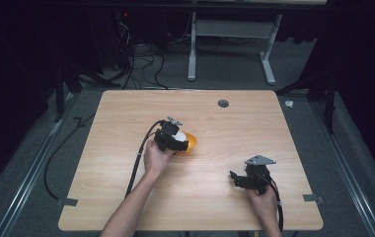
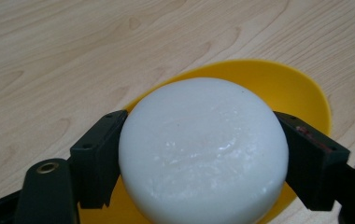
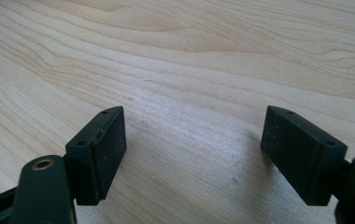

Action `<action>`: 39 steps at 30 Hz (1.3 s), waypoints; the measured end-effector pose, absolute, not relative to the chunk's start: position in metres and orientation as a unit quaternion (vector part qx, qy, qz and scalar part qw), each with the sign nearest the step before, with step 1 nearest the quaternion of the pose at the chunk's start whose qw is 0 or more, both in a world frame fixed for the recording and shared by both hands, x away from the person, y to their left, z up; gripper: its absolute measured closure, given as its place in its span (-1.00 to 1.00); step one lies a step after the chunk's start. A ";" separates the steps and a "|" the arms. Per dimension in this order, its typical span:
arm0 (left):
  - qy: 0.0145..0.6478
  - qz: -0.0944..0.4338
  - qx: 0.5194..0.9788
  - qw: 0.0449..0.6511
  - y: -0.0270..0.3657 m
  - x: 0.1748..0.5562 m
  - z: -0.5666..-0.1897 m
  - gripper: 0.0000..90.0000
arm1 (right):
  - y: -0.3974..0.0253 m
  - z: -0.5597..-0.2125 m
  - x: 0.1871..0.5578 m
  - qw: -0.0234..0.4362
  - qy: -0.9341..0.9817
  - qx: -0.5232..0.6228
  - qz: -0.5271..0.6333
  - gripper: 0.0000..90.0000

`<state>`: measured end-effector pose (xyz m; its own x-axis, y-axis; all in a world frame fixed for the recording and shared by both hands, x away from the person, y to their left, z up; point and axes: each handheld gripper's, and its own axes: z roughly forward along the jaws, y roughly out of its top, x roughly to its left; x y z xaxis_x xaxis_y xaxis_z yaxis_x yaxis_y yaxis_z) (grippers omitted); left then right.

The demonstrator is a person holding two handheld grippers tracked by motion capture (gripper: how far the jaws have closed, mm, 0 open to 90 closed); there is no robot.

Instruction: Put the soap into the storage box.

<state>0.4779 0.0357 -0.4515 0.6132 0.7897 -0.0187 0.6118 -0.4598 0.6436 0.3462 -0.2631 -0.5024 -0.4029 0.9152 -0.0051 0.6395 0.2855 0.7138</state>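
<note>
A white round puck-shaped object (image 2: 203, 149) is clamped between the two black jaws of my left gripper (image 2: 199, 158). It hangs just over a yellow dish (image 2: 278, 88) that lies on the wooden table. In the high view the left gripper (image 1: 171, 136) sits near the table's middle, with the yellow dish (image 1: 191, 143) peeking out at its right and the white object (image 1: 180, 135) on top. My right gripper (image 1: 236, 178) is at the front right of the table. Its jaws stand wide apart over bare wood, and the right gripper (image 3: 192, 154) holds nothing.
The wooden table (image 1: 235, 123) has a dark round grommet (image 1: 223, 103) near its far edge. Cables trail from both grippers toward the front edge. Beyond the table are a grey floor, loose cables and a white desk frame (image 1: 232, 44).
</note>
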 end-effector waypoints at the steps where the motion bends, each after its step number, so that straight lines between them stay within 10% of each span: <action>1: 0.418 0.142 0.842 0.310 0.036 0.478 -0.453 -0.48 | -0.263 -0.502 0.346 0.213 0.773 0.503 0.323 -0.49; 39: 0.411 0.174 0.812 0.378 0.069 0.446 -0.417 -0.44 | -0.263 -0.503 0.346 0.216 0.773 0.503 0.321 -0.49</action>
<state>0.4464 0.0692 -0.4168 0.6024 0.7977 -0.0277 0.5349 -0.3776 0.7559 0.3462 -0.2625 -0.5026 -0.4018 0.9157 -0.0101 0.6386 0.2881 0.7136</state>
